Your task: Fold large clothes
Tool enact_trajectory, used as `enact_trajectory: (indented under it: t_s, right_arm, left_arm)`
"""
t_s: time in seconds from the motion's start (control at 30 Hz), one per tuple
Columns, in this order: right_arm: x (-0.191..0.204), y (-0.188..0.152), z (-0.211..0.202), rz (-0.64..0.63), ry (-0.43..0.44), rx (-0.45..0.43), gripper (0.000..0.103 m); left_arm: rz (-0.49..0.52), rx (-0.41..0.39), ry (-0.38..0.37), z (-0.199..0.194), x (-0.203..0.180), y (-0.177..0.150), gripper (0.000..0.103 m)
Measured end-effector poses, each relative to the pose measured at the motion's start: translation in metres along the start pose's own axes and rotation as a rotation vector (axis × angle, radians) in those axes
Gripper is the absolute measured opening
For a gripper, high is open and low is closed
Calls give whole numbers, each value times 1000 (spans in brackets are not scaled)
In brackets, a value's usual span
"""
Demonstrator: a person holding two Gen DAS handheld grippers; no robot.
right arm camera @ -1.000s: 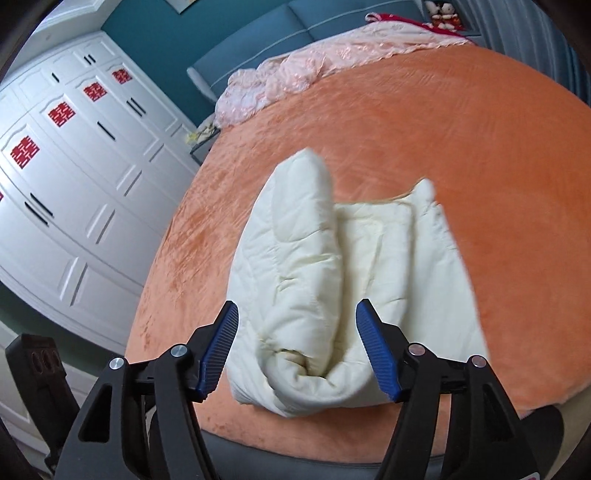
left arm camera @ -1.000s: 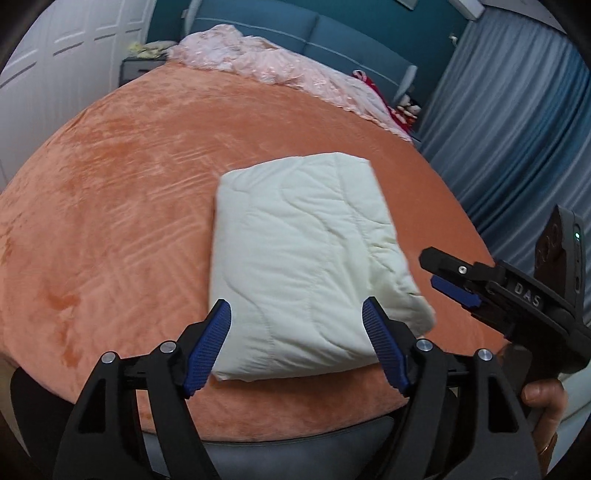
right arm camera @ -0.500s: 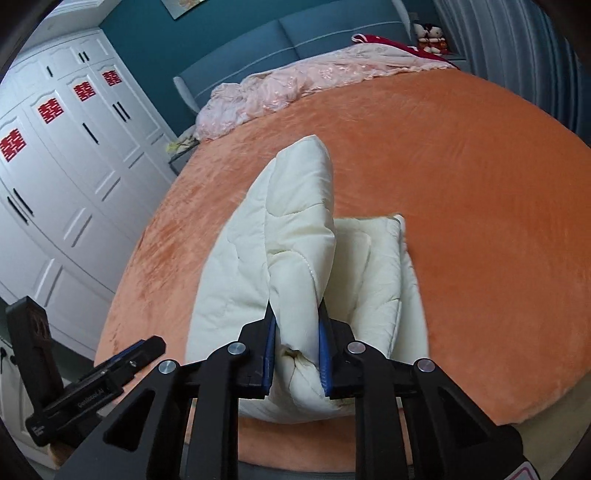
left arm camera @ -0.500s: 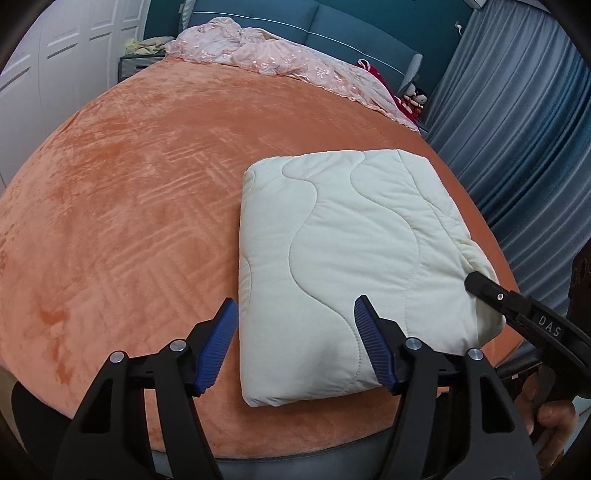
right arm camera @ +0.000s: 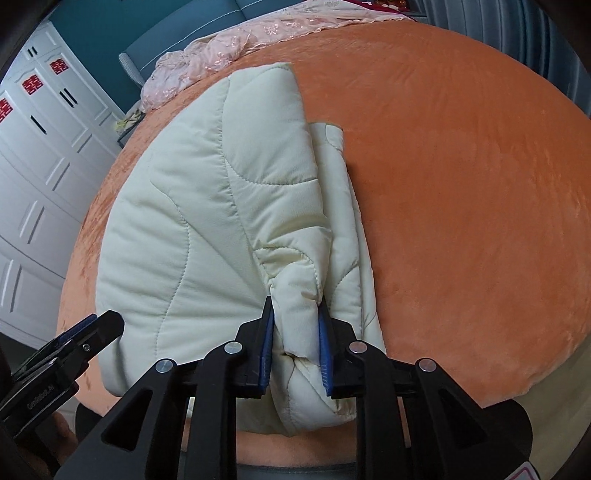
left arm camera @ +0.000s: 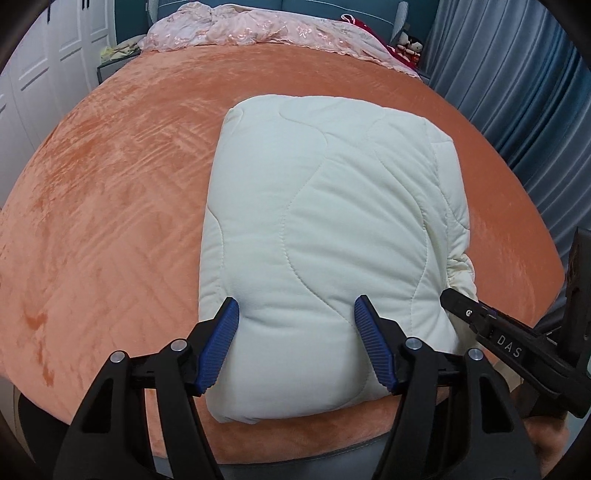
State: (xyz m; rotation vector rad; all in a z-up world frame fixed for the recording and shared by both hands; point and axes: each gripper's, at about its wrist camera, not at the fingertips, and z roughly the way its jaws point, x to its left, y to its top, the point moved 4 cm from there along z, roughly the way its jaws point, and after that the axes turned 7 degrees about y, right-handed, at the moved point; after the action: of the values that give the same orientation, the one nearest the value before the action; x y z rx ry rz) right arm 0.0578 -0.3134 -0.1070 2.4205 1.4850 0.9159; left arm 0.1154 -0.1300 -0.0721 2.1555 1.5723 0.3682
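Right gripper point(right arm camera: 295, 345) clenched on one bunched edge of a single cream quilted garment point(left arm camera: 317, 236). Left gripper point(left arm camera: 297, 345) released, fingers straddling its near end. Beneath and beyond, one orange bed point(left arm camera: 110, 206); far off, one pink coverlet point(left arm camera: 258, 31).

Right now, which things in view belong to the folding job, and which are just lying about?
Job: folded cream quilted garment; right gripper, clamped on its edge; left gripper, open.

Lying about: pink lace fabric; orange plush bedspread; plush toys.

quilts – 1 point(left arm camera: 317, 229) | grippers – 2 point(left arm camera: 295, 341) point(right arm camera: 295, 332) | bedspreads – 1 point(left arm camera: 122, 206) | pink covers – 1 point(left arm camera: 258, 29)
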Motion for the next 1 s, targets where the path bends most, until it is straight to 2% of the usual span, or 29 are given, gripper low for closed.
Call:
enact_trajectory:
  t_s: [0.2,0.43,0.5,0.57,0.63,0.7,0.77,0.83,0.9,1.0]
  right_arm:
    - [-3,0,14,13,5,10,21]
    - [-8,-1,18,8,11,7,23]
    - [-7,2,13,11,8,15,23]
    - [-1,9,-4,25,18,8,26]
    - [6,23,-27,24,50,-59,32]
    - [15,47,-48,11,51,-128,32]
    - [20,73,-54,31,83,-154,38]
    - [22,99,-46,62,93,-150,58]
    - [23,119,-27,90,73,-136,66]
    - [15,135,15,180,55,-72,67]
  left_arm:
    - [41,2,63,12,-7,-6,64]
    - [61,8,98,23,-11,-10,65]
    - [64,12,95,22,-10,-9,65]
    - [41,18,59,13,-4,-3,65]
    - [-8,2,14,-1,7,10,65]
    - [-50,-38,5,-14,19,31,65]
    - [-84,-64,-4,-19,30,56,65]
    - [-118,-61,-20,-17,36,80,65]
    - [-146,-47,-38,-8,38,101,65]
    - [-150,-19,-17,14,35,118,65]
